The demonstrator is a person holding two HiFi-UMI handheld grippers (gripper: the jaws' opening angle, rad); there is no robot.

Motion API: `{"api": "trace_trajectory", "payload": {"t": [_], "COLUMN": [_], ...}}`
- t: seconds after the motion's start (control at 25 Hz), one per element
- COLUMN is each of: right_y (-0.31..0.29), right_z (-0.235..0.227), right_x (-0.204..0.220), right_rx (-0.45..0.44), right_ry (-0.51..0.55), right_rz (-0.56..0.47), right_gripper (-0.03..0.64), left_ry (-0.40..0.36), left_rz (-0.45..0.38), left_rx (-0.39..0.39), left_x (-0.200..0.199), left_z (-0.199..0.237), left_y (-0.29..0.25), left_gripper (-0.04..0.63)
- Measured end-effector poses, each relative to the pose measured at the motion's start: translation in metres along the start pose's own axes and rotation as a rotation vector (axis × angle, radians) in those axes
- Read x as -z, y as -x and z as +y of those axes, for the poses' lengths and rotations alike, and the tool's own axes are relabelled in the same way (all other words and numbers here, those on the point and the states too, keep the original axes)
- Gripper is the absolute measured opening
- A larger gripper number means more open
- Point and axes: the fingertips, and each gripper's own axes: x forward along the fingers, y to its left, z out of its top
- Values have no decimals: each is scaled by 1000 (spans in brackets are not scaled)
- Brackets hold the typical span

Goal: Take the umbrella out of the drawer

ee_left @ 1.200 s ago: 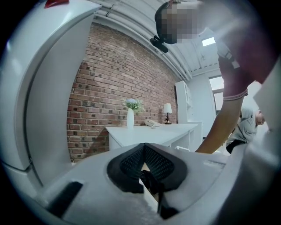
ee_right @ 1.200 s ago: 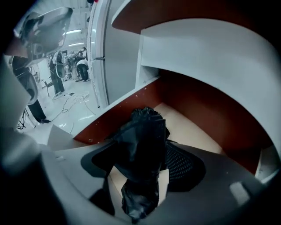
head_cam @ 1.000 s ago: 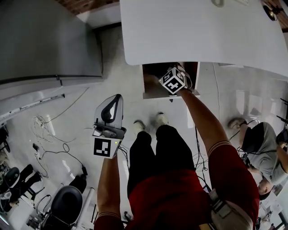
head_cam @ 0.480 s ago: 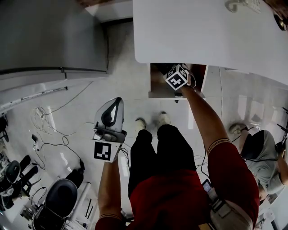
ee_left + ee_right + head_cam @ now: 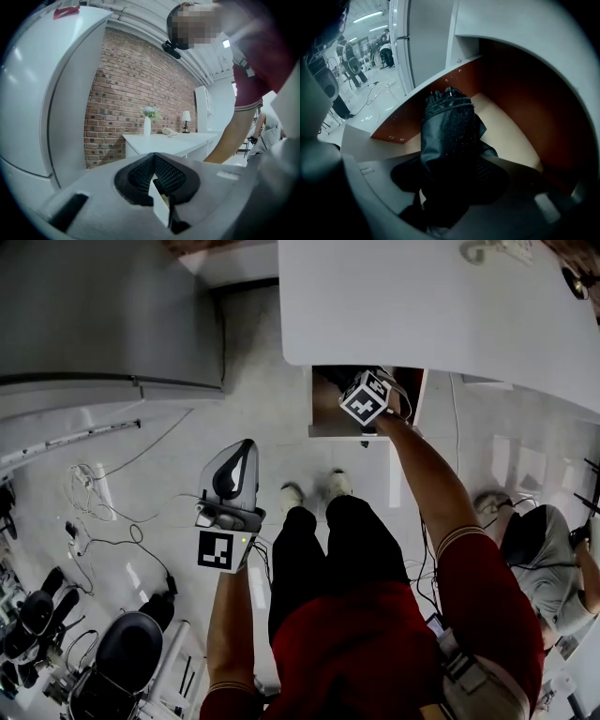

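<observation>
A folded black umbrella (image 5: 447,126) lies in the open drawer (image 5: 515,108), which has brown walls and a pale floor. The drawer (image 5: 323,418) sticks out under the white table. My right gripper (image 5: 450,187) points steeply down into it, and its jaws are closing with the umbrella's near end filling the gap between them. In the head view only its marker cube (image 5: 365,397) shows above the drawer. My left gripper (image 5: 246,448) hangs over the floor to the left, away from the drawer. Its jaws meet at the tip (image 5: 153,157) with nothing held.
The white table (image 5: 422,306) tops the drawer, with a white vase (image 5: 147,126) on it by a brick wall. A big grey cabinet (image 5: 103,315) stands to the left. Cables (image 5: 103,512) and a black chair (image 5: 131,662) are on the floor; a person (image 5: 544,559) sits at right.
The right gripper's cube has tilted a little while staying over the drawer. The left gripper is almost where it was.
</observation>
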Motion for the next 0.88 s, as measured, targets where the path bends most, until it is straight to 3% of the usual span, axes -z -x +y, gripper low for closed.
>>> {"api": "trace_trajectory", "payload": {"t": [0.52, 0.68, 0.88], "right_y": [94, 128, 186], "right_z": [28, 40, 50], "right_x": [-6, -13, -23], "right_rx": [-41, -54, -50], "right_ry": [40, 11, -102], "right_rz": [39, -18, -147], "right_gripper": [255, 255, 255], "left_ry": [30, 40, 30], "left_rz": [-46, -53, -76], "left_rx": [84, 115, 164], "left_x": [-33, -38, -56], "left_z": [-14, -17, -27], "left_y": [16, 16, 16], "left_gripper": [2, 2, 2]}}
